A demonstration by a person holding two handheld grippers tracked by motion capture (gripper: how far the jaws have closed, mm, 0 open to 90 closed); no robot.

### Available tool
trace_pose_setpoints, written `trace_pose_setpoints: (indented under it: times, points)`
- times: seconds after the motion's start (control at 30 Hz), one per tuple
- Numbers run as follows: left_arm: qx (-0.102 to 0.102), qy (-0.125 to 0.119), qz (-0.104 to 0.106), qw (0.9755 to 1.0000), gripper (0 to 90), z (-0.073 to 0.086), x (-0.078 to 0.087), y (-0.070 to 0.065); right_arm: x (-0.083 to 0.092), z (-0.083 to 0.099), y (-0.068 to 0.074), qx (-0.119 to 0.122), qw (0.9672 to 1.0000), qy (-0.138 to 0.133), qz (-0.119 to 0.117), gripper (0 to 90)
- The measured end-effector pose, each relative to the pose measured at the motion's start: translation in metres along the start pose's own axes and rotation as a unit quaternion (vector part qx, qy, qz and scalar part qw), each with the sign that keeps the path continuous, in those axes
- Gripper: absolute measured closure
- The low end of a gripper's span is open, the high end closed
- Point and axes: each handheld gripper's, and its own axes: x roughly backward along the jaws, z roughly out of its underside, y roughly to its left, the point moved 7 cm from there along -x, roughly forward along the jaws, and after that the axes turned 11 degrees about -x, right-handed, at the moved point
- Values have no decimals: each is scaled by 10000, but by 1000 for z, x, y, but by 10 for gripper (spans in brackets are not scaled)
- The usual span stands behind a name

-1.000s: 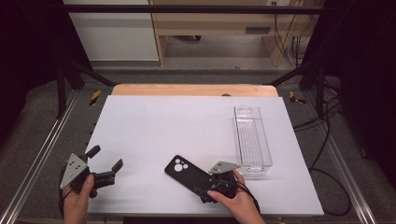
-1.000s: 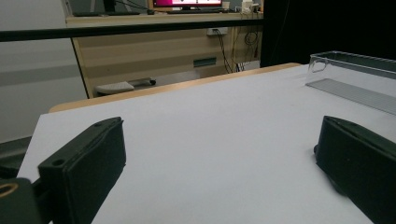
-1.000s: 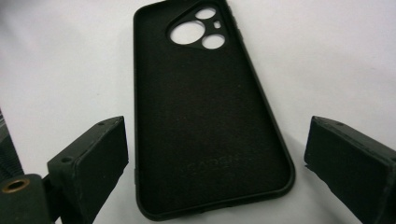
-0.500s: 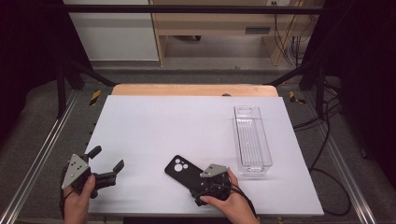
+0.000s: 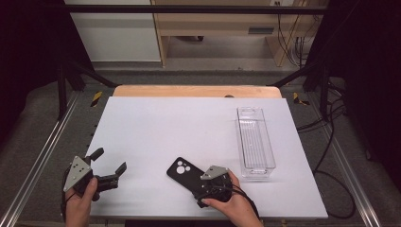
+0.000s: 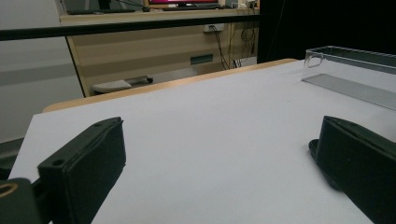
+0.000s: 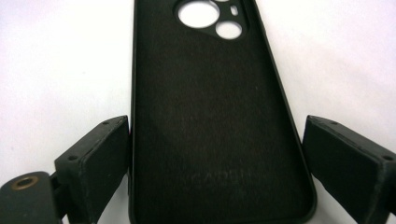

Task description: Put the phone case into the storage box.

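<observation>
Near the desk's (image 5: 198,123) front edge, your right tongs (image 7: 215,158) straddle the black case (image 7: 210,107), jaws wide and just off its sides, nothing gripped yet, probably lined up to pinch it widthwise. Left tongs (image 5: 109,166) hover open and empty at the left. Faint embossed lettering on the case, can't read it. Clear tray (image 5: 255,139) sits to the right.

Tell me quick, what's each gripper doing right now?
Left gripper: open, holding nothing.
Right gripper: open, jaws either side of the black phone case, not clamped.
</observation>
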Motion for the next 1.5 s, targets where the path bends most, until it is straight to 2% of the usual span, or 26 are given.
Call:
trace_pose_setpoints:
  times: [0.13, 0.33, 0.83, 1.0, 1.23, 1.5]
  points:
    - [9, -10, -5, 10000, 17, 0, 0, 0, -4, -2, 2, 30, 10000, -15, 4, 50]
    - [6, -4, 29, 10000, 18, 0, -1, -1, -3, -2, 1, 29, 10000, -36, -4, 108]
    - [44, -20, 65, 10000, 18, -1, -1, -3, 2, -4, 2, 57, 10000, 63, -4, 155]
    - [121, -58, 48, 9999, 18, -1, -1, 0, 6, -8, 2, 57, 10000, -41, 4, 156]
    - [56, 9, 87, 9999, 18, -1, -2, -4, 12, -8, 0, -15, 9999, -122, 37, 158]
    - [86, -3, 73, 9999, 18, 0, -2, -3, 16, -12, 0, 21, 9996, -273, 94, 159]
